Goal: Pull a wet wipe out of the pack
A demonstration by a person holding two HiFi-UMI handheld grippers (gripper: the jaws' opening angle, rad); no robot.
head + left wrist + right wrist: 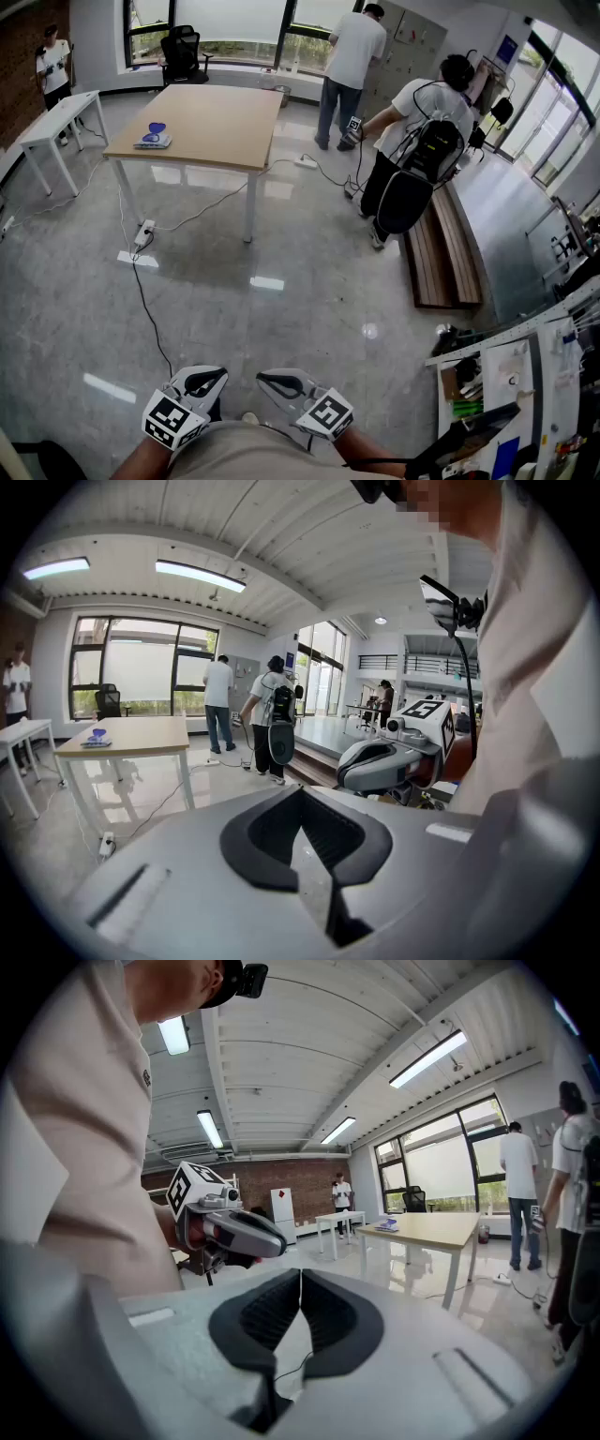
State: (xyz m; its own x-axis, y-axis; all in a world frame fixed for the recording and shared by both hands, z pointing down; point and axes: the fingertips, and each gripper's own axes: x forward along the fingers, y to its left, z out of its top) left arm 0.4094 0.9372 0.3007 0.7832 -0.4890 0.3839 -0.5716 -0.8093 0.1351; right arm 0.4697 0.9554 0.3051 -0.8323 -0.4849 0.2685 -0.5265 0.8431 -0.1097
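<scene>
Jaws together, empty: left gripper [211, 380], right gripper [272, 381], far from wooden table [220, 117]; blue pack [154, 137] on it, indistinct.

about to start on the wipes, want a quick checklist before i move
1. Wipe pack found: ok, on the wooden table.
2. Pack within reach: not ok, far from both grippers.
3. Left gripper free: ok, jaws together, nothing between.
4. Right gripper free: ok, jaws together, nothing between.
5. Route to table: not ok, cable lies along it.
6. Pack lid state: cannot tell, too small.
</scene>
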